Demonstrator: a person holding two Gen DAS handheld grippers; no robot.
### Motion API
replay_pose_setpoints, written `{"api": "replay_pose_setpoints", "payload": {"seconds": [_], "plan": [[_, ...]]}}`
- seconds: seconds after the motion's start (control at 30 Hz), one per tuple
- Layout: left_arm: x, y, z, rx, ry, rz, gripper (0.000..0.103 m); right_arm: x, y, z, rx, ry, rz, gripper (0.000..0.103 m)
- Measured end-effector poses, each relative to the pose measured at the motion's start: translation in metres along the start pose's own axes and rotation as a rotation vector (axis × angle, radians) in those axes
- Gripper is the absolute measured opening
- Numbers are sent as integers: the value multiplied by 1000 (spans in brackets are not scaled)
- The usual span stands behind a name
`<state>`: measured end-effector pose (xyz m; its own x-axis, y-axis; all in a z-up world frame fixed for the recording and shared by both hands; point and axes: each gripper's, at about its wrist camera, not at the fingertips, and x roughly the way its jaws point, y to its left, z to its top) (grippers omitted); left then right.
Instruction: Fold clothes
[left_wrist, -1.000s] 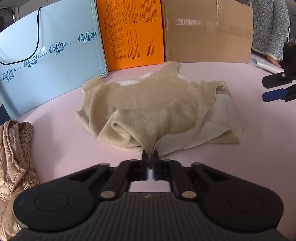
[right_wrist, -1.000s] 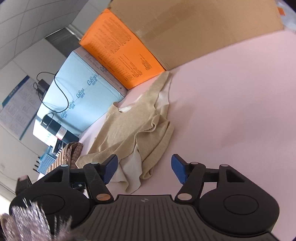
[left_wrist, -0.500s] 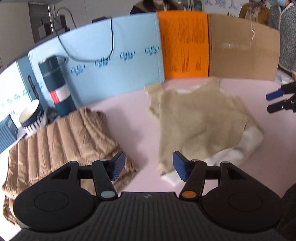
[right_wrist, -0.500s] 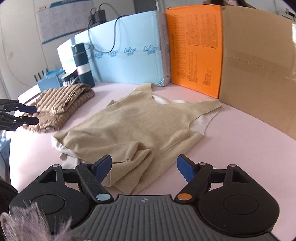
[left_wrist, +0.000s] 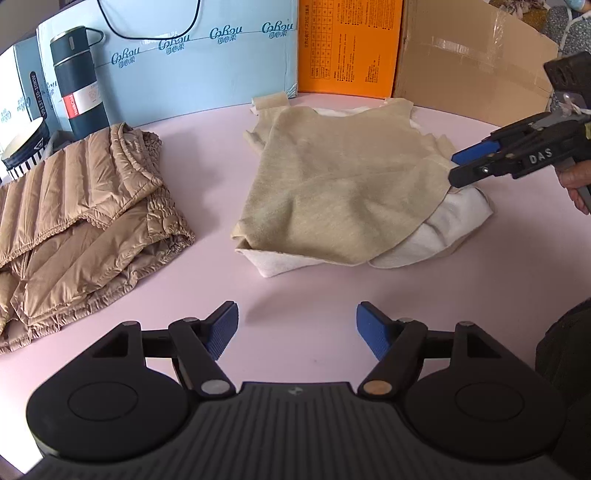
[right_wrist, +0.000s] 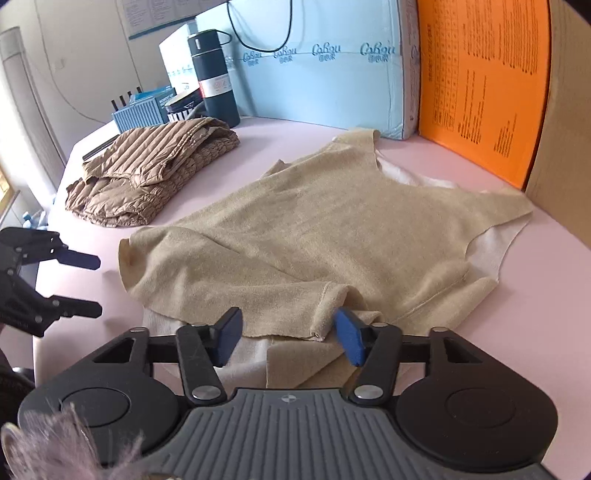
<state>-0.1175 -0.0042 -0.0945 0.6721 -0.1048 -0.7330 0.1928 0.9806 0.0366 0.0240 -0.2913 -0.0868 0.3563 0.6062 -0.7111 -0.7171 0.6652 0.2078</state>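
Pink table (left_wrist: 295, 280), backed by a blue box (left_wrist: 207, 70), orange box (left_wrist: 351, 48) and cardboard sheet (left_wrist: 472, 62). Beige top (left_wrist: 340, 192) lies rumpled mid-table, white lining showing at its near edges. Right gripper (right_wrist: 288, 334): jaws have just been closing, a hem fold of the top between them, pads not yet pressing it. Left gripper (left_wrist: 297, 328): jaws have just been opening, empty, over bare table just short of the top. Folded tan puffer jacket (left_wrist: 81, 221) lies well to the left.
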Motion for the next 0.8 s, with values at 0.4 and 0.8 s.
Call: {"api": "replay_pose_setpoints", "payload": {"seconds": [0.4, 0.8], "plan": [[0, 15, -1, -47, -12, 16, 80, -11, -41, -22, 502, -72, 116, 4], [29, 19, 21, -93, -61, -102, 3, -82, -37, -30, 801, -295, 366, 3]]}}
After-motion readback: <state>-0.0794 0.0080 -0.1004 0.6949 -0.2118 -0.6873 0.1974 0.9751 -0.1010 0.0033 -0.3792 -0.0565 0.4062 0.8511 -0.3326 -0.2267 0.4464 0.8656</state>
